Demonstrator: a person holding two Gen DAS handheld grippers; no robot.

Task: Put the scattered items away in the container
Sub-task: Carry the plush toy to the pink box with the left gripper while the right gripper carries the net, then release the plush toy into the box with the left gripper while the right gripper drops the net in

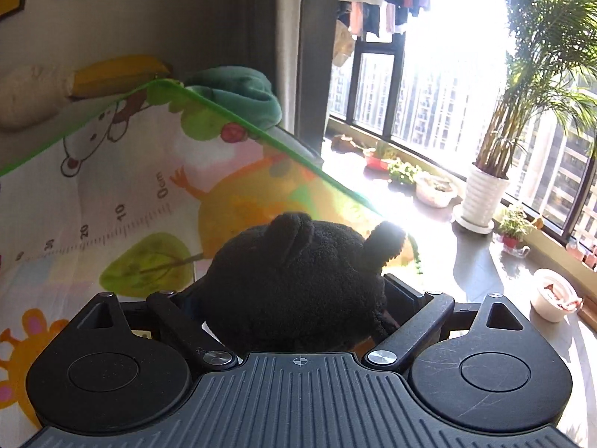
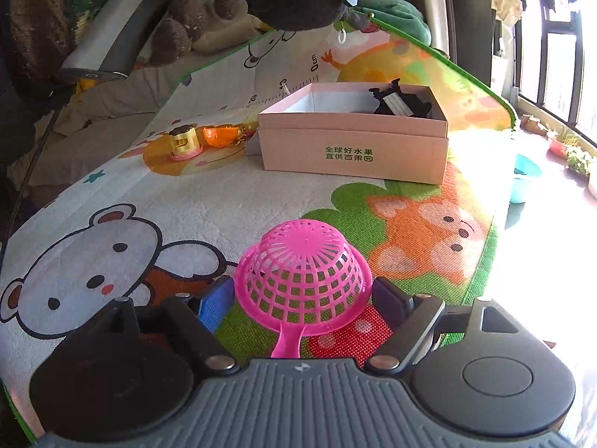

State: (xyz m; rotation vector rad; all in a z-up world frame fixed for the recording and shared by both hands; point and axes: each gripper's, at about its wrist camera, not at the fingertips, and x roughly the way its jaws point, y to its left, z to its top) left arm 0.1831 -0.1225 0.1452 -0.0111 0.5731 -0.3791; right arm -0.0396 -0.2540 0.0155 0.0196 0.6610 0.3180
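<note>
I have a black plush toy filling the space between the fingers of my left tool. The jaws stand wide and the fuzzy body bulges over both of them, so I read it as gripped across its bulk, lifted clear of the cartoon play mat below. In the right wrist view the same dark toy hangs at the top edge of the picture, above the far end of the mat.

The container is a pink cardboard box with green printed characters on its front wall, sitting open on the mat. A black object with a pale label already lies inside it, toward the right rear corner.

My right tool is set around a pink plastic strainer, which lies dome-up on the mat with its handle pointing back toward the camera. The blue-faced finger and the dark one flank its rim; I cannot tell whether the pads actually press on it.

Left of the box, on the mat, stand a small gold cup-shaped toy and an orange plastic piece just beside it. A turquoise basin sits on the floor off the mat's right edge, and a potted palm stands by the window.
</note>
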